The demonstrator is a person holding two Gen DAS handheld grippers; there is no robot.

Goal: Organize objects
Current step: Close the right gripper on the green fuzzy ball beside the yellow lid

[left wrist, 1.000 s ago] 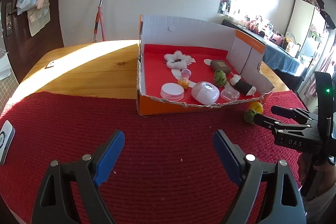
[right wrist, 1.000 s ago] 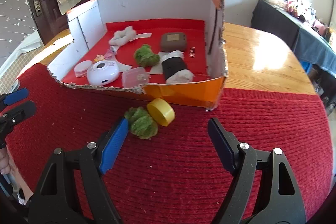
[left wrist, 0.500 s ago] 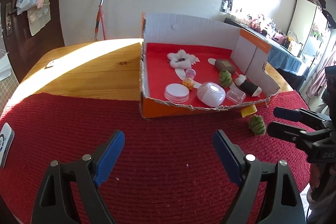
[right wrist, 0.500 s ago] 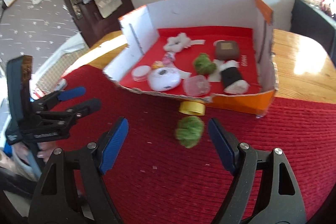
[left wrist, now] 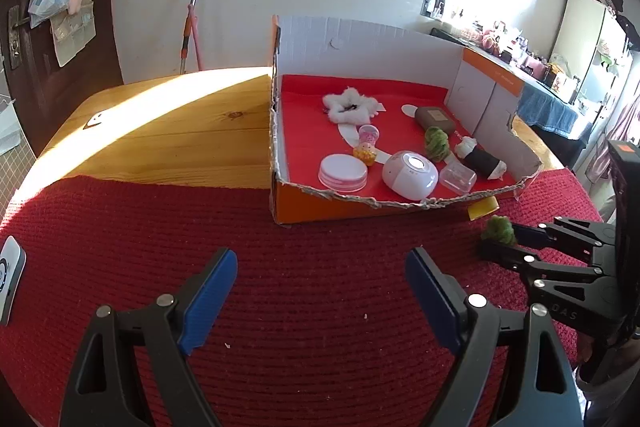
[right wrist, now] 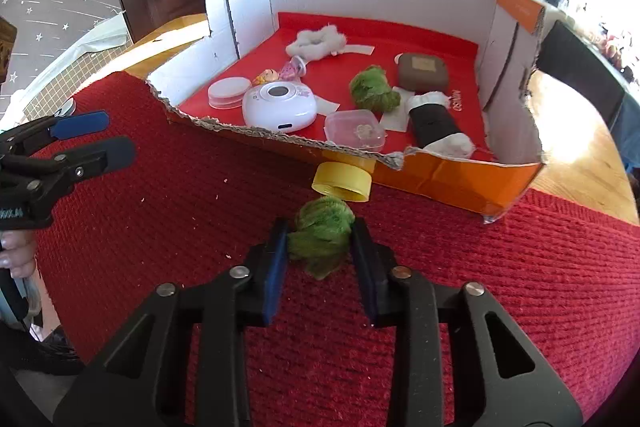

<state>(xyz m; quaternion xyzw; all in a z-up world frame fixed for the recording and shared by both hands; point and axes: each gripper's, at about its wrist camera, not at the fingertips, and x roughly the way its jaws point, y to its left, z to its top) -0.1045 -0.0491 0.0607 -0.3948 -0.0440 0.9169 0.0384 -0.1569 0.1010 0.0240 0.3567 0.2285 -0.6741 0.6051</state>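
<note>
A green fuzzy pompom (right wrist: 322, 227) lies on the red knitted mat (right wrist: 180, 219), just in front of the cardboard box (right wrist: 440, 173). My right gripper (right wrist: 320, 233) is shut on it, one blue pad pressing each side; the left wrist view shows the same pompom (left wrist: 497, 230) at the right gripper's (left wrist: 502, 241) tips. A yellow cap (right wrist: 342, 181) rests on the mat against the box front, just beyond the pompom. A second green pompom (right wrist: 374, 89) sits inside the box. My left gripper (left wrist: 320, 267) hovers open over the mat with nothing between its fingers.
The box, lined in red, holds a white round device (right wrist: 278, 105), a clear small case (right wrist: 354, 129), a pink-white disc (right wrist: 228, 91), a black-and-white roll (right wrist: 434, 123), a brown pouch (right wrist: 422, 71) and white fluff (right wrist: 318, 41). A white gadget (left wrist: 10, 283) lies at the mat's left edge.
My right gripper swung over the green pompom and closed on it; it was open with wide jaws before. The left gripper has stayed still and open.
</note>
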